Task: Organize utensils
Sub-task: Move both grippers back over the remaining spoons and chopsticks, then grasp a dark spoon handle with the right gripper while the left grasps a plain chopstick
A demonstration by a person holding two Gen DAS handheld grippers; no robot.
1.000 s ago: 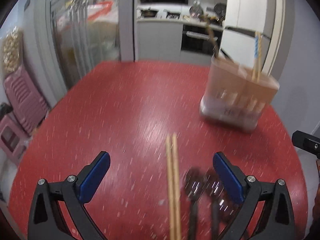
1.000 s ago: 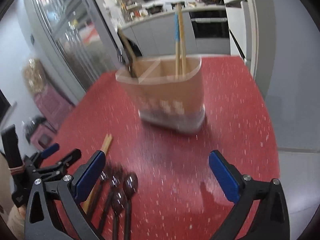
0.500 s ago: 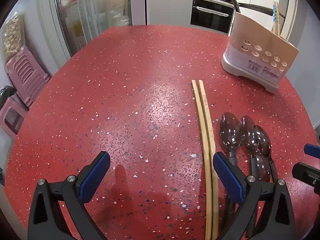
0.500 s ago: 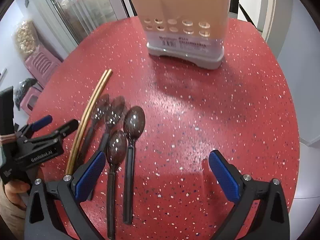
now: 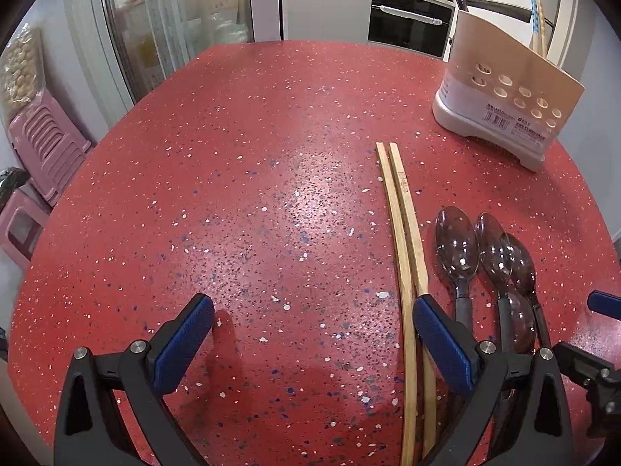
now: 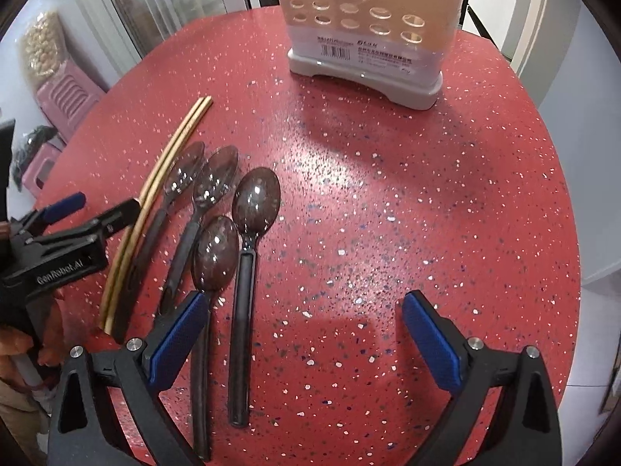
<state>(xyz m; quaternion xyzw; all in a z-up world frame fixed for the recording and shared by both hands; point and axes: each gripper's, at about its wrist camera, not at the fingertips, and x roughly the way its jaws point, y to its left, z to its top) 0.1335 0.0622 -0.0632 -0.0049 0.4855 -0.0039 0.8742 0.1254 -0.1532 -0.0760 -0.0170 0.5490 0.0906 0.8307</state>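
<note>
From the left wrist, the left gripper (image 5: 310,334) hangs wide open and empty over the red table (image 5: 233,194), its right finger just over the wooden chopsticks (image 5: 403,240); shift right to straddle them. From the right wrist, the right gripper (image 6: 302,334) gapes empty beside the dark spoons (image 6: 233,225); centre on one handle, then carry to the utensil holder (image 6: 368,27) at the far edge.

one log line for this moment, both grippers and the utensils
left gripper: open, empty | right gripper: open, empty | pair of wooden chopsticks, four dark translucent plastic spoons: flat on red speckled table | beige perforated utensil holder: upright

Red speckled table (image 5: 248,178), pink stools (image 5: 42,147)
</note>
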